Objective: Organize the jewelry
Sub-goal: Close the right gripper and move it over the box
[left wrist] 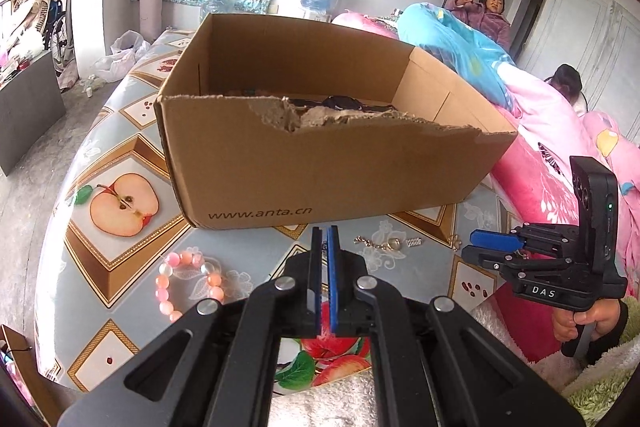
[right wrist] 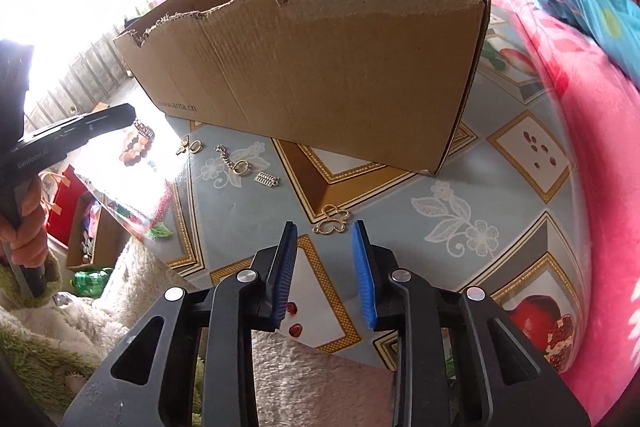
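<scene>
My left gripper [left wrist: 326, 231] is shut, hovering over the table in front of the cardboard box [left wrist: 320, 155]; I see nothing between its pads. A pink bead bracelet [left wrist: 188, 283] lies to its left, and a gold chain with a ring [left wrist: 380, 243] to its right. My right gripper [right wrist: 325, 229] is open, fingers either side of a gold flower-shaped charm [right wrist: 332, 221] lying on the table, pads not touching it. That gripper [left wrist: 468, 245] also shows in the left wrist view at the right. The left gripper [right wrist: 130, 115] shows at the left of the right wrist view.
The round table [right wrist: 460, 219] has a fruit-print cover. More gold pieces [right wrist: 230, 157] and a small comb-like piece [right wrist: 267, 181] lie before the box [right wrist: 320, 75]. A pink blanket [right wrist: 580, 107] borders the right. A fluffy towel [right wrist: 304, 379] lies at the near edge. A person [left wrist: 490, 15] sits behind.
</scene>
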`<state>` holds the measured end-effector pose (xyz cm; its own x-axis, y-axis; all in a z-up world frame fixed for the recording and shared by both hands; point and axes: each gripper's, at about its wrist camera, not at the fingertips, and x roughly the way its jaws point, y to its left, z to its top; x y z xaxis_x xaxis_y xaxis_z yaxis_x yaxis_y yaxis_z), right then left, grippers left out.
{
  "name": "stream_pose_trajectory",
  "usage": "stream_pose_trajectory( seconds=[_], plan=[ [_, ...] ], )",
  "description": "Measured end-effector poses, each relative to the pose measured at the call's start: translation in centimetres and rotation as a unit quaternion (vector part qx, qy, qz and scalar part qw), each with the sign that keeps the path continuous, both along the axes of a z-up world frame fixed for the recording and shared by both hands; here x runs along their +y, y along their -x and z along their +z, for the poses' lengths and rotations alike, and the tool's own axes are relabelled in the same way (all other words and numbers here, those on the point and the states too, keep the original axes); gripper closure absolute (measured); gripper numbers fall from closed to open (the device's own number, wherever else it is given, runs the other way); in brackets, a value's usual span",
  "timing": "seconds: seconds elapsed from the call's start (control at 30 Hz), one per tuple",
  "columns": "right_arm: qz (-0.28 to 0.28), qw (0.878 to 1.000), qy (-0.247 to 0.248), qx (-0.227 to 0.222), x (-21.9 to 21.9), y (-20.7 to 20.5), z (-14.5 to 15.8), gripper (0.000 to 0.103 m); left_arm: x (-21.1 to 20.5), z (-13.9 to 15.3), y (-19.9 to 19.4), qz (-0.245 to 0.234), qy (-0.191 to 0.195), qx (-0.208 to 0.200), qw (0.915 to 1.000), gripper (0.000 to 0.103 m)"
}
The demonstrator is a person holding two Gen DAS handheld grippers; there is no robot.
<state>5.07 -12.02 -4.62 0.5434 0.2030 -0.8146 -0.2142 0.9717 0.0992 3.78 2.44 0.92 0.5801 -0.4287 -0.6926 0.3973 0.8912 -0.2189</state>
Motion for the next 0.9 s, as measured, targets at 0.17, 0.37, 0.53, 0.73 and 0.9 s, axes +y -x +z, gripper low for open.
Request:
stream_pose_trajectory(
  seconds=[0.17,0.37,0.53,0.73,0.9],
  plan=[
    [0.053,0.998,0.024,-0.002,0.1,-0.6,-0.2,0.064,0.2,-0.2,-0.2,0.001,-0.001,0.003,1.0000,0.101],
    [0.118,0.992,0.046,0.006,0.0,-1.8,-0.7,0.063,0.1,-0.3,-0.3,0.004,0.001,0.001,1.0000,0.101],
    [0.165,0.985,0.058,0.016,-0.3,-2.7,-0.4,0.064,0.0,-0.2,-0.3,0.007,0.002,-0.001,1.0000,0.101],
    [0.206,0.975,0.073,0.026,0.2,-3.1,-0.2,0.073,0.1,-0.1,-0.1,0.012,0.004,-0.004,0.9999,0.101],
    [0.217,0.973,0.065,0.035,-0.2,-3.4,0.0,0.084,0.3,0.1,0.1,0.014,0.007,-0.008,0.9998,0.101]
  ],
)
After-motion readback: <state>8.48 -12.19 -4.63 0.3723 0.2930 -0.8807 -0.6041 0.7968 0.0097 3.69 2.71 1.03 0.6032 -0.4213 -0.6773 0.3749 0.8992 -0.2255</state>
